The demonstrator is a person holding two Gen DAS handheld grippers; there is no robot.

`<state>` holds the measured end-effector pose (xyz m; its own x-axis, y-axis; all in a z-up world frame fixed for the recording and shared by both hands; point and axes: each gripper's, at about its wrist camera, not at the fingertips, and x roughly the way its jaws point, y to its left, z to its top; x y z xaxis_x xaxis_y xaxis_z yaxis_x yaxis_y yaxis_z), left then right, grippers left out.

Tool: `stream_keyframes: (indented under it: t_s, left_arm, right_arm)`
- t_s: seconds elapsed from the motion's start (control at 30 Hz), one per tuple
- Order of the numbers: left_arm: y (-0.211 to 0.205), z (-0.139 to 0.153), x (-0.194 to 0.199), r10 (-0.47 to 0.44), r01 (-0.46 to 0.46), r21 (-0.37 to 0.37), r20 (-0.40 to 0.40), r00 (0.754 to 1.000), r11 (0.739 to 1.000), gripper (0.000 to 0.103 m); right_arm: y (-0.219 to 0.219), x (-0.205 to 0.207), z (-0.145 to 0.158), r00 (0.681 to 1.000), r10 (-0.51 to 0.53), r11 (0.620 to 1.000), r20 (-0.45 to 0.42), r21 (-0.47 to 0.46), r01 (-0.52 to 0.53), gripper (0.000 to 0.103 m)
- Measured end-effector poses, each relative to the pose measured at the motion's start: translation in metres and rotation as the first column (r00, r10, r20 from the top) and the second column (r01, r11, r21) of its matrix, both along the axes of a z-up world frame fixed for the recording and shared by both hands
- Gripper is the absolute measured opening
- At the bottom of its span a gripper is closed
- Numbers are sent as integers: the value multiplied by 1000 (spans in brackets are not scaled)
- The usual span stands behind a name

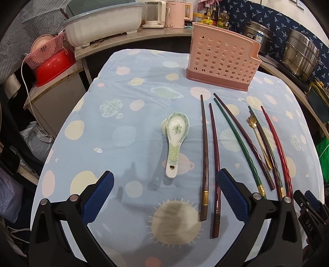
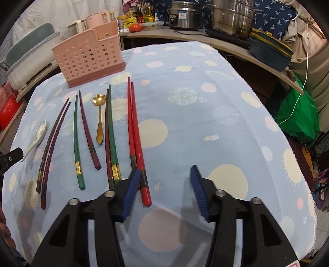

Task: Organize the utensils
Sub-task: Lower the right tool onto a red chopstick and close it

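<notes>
Several chopsticks lie side by side on the blue patterned cloth: a brown pair (image 1: 204,156), green ones (image 2: 76,139) and a red pair (image 2: 134,135). Left of them lies a white and green ceramic spoon (image 1: 175,133), and a small gold flower spoon (image 2: 99,115) lies among the chopsticks. A pink perforated utensil holder (image 1: 223,59) stands upright at the back. My left gripper (image 1: 166,176) hovers open, the spoon's handle end between its fingers. My right gripper (image 2: 164,169) is open too; the red pair's thick ends lie just inside its left finger (image 2: 129,193), untouched by the pads.
The cloth-covered table (image 2: 205,123) drops off at its right edge. Behind it a shelf carries steel pots (image 2: 232,16), bottles and a pink appliance (image 1: 174,14). A white tub (image 1: 104,22) and a red basin (image 1: 54,67) sit at the back left.
</notes>
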<state>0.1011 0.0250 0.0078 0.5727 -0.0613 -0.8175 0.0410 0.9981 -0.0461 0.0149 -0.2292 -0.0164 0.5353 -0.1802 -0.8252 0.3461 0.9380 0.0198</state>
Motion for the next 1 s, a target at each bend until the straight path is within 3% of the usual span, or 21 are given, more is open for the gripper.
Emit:
stream_keyframes:
  t_s: [0.07,0.3,0.57,0.9,1.0]
  left_arm:
    - [0,-1,0,-1,1,2,-1,1000,1000,96]
    - [1,-2,-2,0,0,-4,-6,1000,1000,96]
    - [-1,-4,-6,-5,5,-7,-9,1000,1000,96]
    - [4,-4,5,0,-1,-32,-17,1000,999,96]
    - [6,-4,13,5,-5,-33,-11,1000,999,96]
  right_arm:
    - [1,-3,-3,1000,7,1000,-3,6,-6,36]
    - [9,-11,-3,999,31,1000,-8,5,-31,36]
    - [6,-12,-7,999,32,999,-15,3,-32,24]
    - [8,14,-9,999,54,998,-8,-42,-54,25]
    - [5,19,-9,999,48,998,-3,-36,-48,15]
